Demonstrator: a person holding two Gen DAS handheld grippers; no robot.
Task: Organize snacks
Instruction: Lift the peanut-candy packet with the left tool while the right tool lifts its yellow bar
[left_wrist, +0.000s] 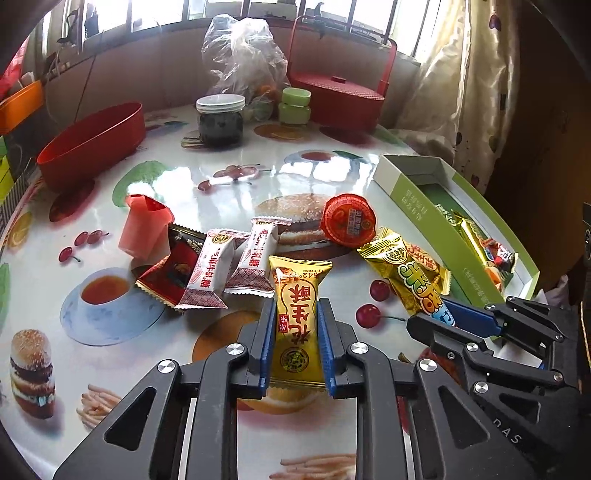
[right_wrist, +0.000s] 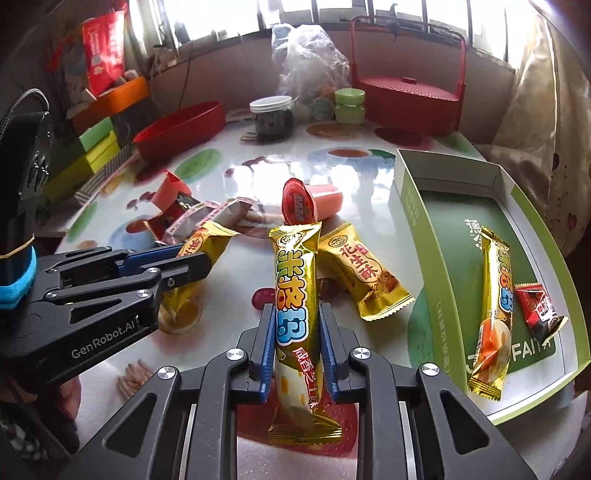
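Both tongs clench snacks: left tongs (left_wrist: 297, 321) a peanut-crisp packet (left_wrist: 297, 325), right tongs (right_wrist: 297, 325) apparently a long gold bar (right_wrist: 296, 317).

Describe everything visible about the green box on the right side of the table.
The green box is a shallow open cardboard tray, light green outside, dark green floor with white lettering, pale inner walls. It sits flat at the table's right edge. Inside lie a long gold snack stick and a small red-black candy, touching each other.

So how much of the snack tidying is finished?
Early days. Two snacks lie in the green box: a long gold stick and a small red packet. Each gripper's jaws are shut on one: left a gold peanut bar, right a gold rice stick. Several packets remain on the table.
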